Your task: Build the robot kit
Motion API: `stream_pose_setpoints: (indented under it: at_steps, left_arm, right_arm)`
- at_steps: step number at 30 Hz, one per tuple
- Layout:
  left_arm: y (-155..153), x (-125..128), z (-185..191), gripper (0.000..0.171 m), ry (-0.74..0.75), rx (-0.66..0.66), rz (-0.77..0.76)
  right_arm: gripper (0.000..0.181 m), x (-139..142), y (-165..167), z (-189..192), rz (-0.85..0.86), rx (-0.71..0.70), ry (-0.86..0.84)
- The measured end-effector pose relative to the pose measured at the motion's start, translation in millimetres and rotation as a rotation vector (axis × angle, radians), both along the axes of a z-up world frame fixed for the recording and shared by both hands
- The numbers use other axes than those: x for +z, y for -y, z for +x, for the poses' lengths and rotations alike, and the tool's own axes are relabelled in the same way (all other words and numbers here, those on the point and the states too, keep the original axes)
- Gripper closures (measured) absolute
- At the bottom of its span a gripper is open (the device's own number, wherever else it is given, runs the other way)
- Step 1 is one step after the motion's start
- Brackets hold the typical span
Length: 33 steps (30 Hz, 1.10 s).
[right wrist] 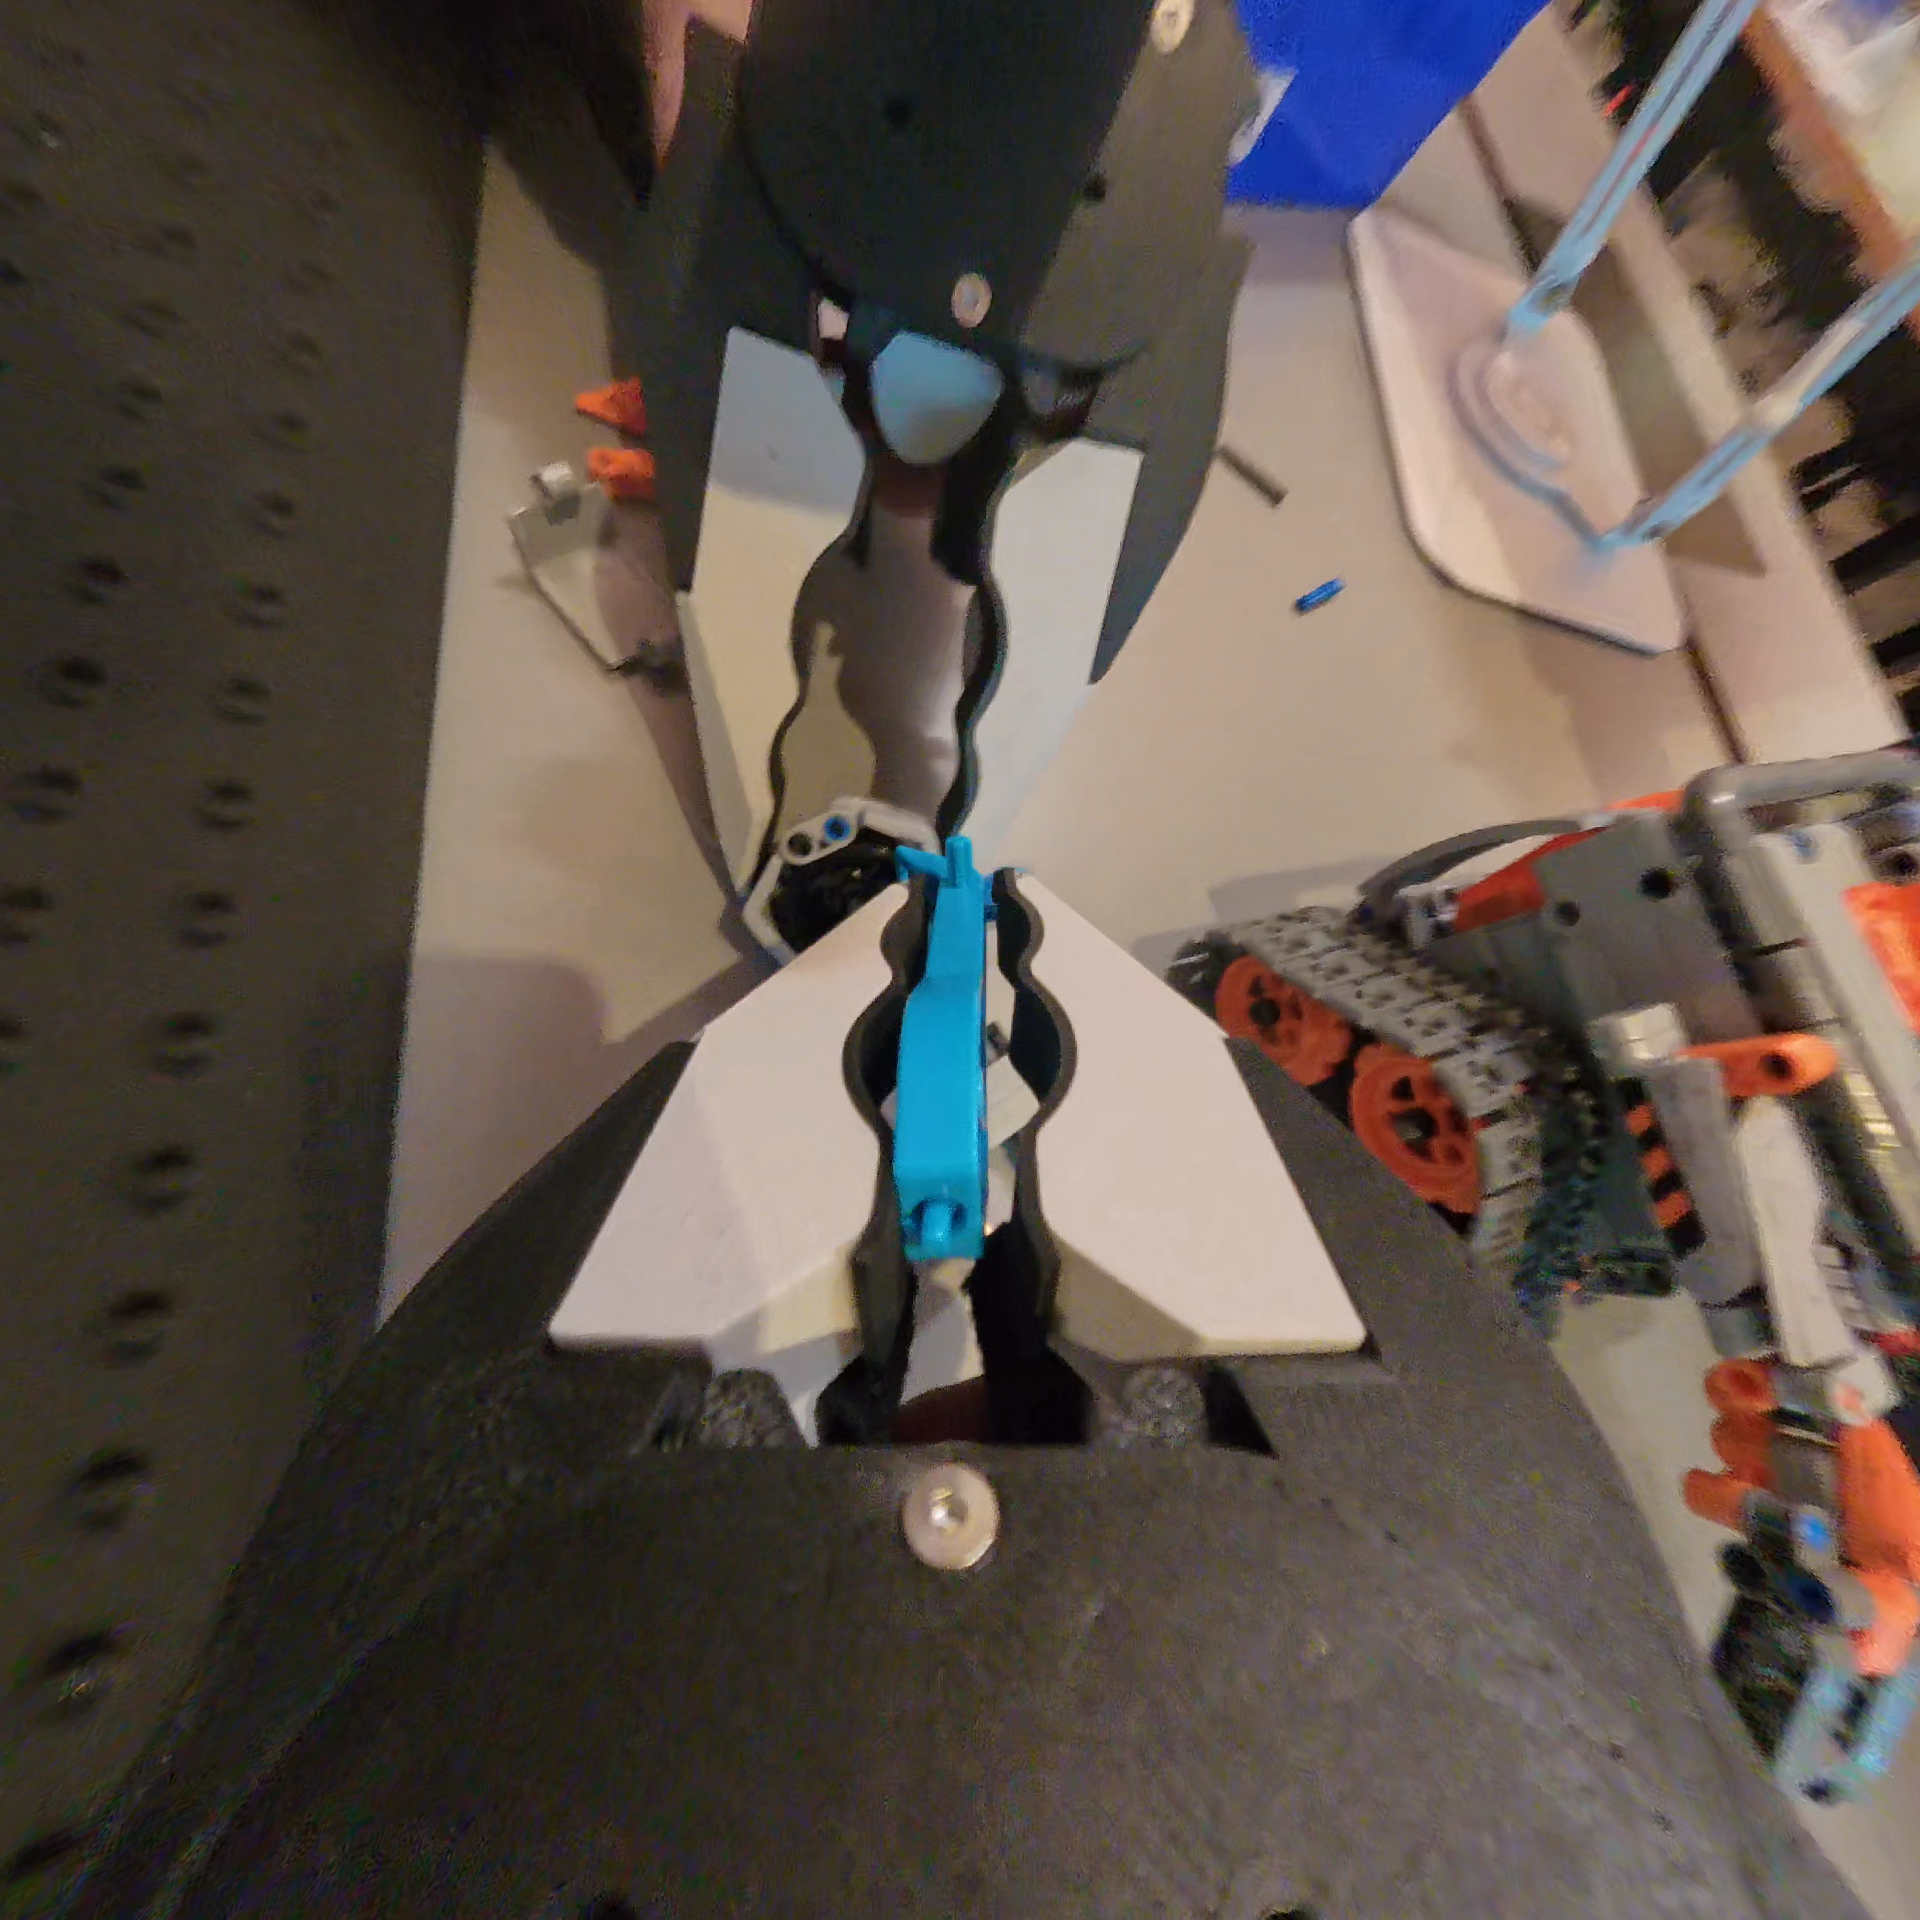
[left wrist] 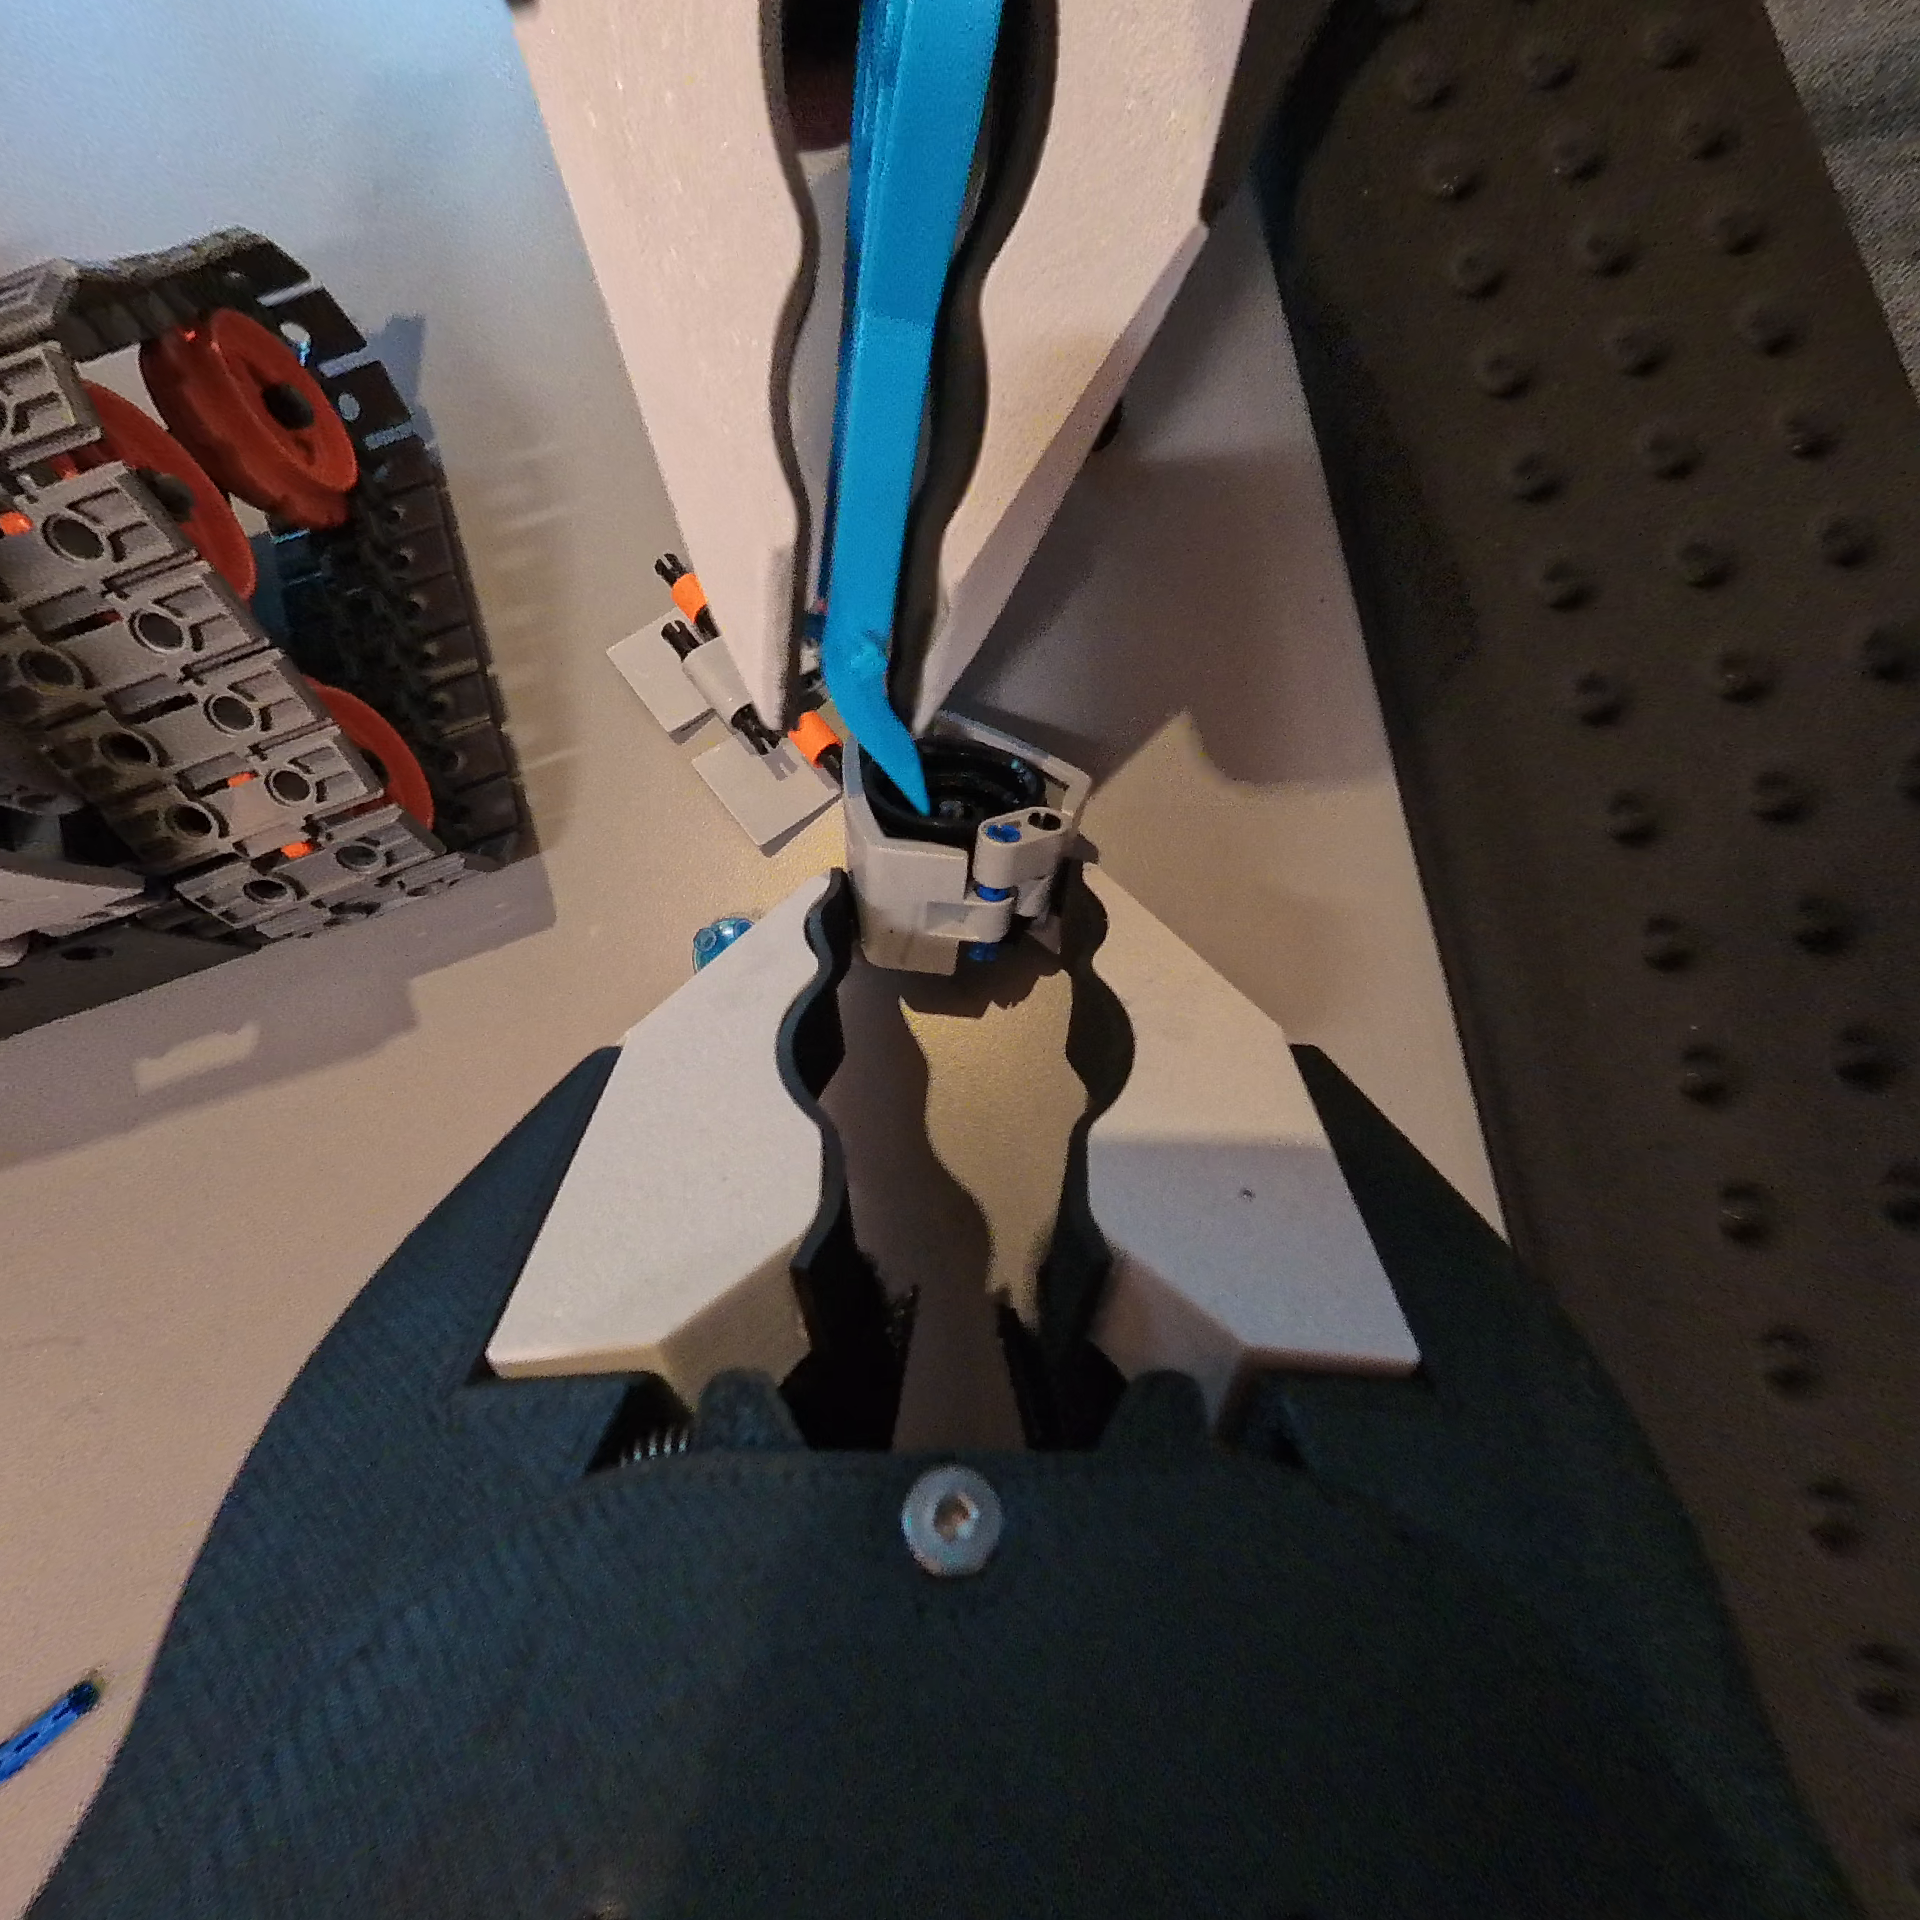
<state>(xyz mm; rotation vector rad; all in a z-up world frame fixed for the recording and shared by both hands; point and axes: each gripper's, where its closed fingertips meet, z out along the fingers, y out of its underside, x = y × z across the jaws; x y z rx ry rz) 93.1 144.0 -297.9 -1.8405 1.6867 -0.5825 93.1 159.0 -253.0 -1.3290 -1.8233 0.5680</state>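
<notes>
1. Grey block with a black round socket sits pinched at the tips of the left gripper, its jaws pressed onto the block's two sides, just above the counter
2. Blue pry tool comes down from above in the left wrist view; its thin bent tip rests inside the block's black socket
3. Right gripper has its jaws pinching the blue tool along its length; in the right wrist view the tool's butt end shows deep between the jaws and its tip pokes out past them
4. The two grippers face each other tip to tip, with the block between them
5. A small blue-pinned grey connector is fixed to the block's near corner
6. Just beyond the block lie flat grey tiles with black and orange pins on them
7. A loose blue pin lies on the counter farther off
8. A tracked model with orange wheels and grey links stands to the left gripper's left, well apart from the block
9. A black perforated mat runs along the counter's edge beside both grippers
10. A clear tray lies at the far side, blurred
</notes>
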Motion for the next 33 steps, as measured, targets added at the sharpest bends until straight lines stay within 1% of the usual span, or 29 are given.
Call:
stream_pose_setpoints:
  at_steps: [4, 8, 14, 20, 22, 28, 31, 33]
  left_arm:
    - [0, 0, 1, 0.133, 0.015, 0.003, -0.017]
    - [0, 0, 1, 0.133, 0.033, 0.006, -0.04]
    - [0, 0, 2, 0.134, 0.027, 0.002, -0.016]
    - [-1, 0, 2, 0.134, 0.017, 0.012, 0.007]
    - [-1, 0, 3, 0.134, 0.014, 0.013, 0.015]
    - [-1, 0, 3, 0.135, -0.014, 0.013, 0.065]
    - [-1, -2, 3, 0.135, -0.057, -0.01, 0.157]
    - [-1, -2, 3, 0.135, -0.071, -0.013, 0.186]
  right_arm:
    - [0.17, 3, -6, -3, 0.039, -0.018, -0.029]
    - [0.17, 1, -5, -2, 0.08, 0.007, -0.014]
    - [0.17, 0, -4, -3, 0.188, 0.074, -0.009]
    - [0.17, -2, -4, -3, 0.26, 0.066, 0.036]
    - [0.17, -2, -4, -3, 0.281, 0.061, 0.08]
    - [0.17, -5, -6, -3, 0.053, 0.04, 0.21]
    - [0.171, -11, -8, 5, -0.092, 0.011, 0.277]
    - [0.171, -15, -9, 10, -0.08, 0.005, 0.284]
